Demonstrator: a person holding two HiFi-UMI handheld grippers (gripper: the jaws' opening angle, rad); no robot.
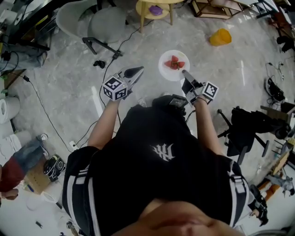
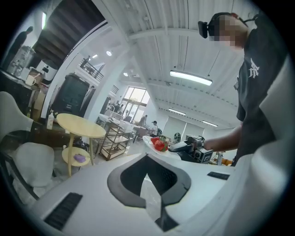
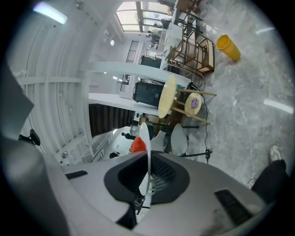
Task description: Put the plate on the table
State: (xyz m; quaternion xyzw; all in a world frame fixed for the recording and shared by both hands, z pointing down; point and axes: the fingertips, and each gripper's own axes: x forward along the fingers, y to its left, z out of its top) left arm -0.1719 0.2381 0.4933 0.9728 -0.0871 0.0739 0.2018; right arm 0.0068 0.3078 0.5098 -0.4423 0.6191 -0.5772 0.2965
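A white plate (image 1: 171, 73) with red strawberries (image 1: 175, 63) is held level above the floor. My right gripper (image 1: 184, 73) is shut on its near rim. In the right gripper view the plate (image 3: 147, 156) runs edge-on between the jaws of that gripper (image 3: 146, 182), with a strawberry (image 3: 137, 145) to its left. The left gripper (image 1: 137, 70) hovers to the plate's left, shut and holding nothing. From the left gripper (image 2: 150, 184) the plate (image 2: 151, 143) shows ahead. The round yellow table (image 1: 154, 3) stands farther ahead, its top bare (image 2: 80, 125).
A purple thing (image 1: 156, 10) lies on the table's lower shelf. A yellow cup (image 1: 220, 37) lies tipped on the marble floor. White chairs (image 1: 92, 20) stand left of the table, a wooden rack (image 1: 212, 7) to its right. Cables cross the floor; a black chair (image 1: 249, 124) is at my right.
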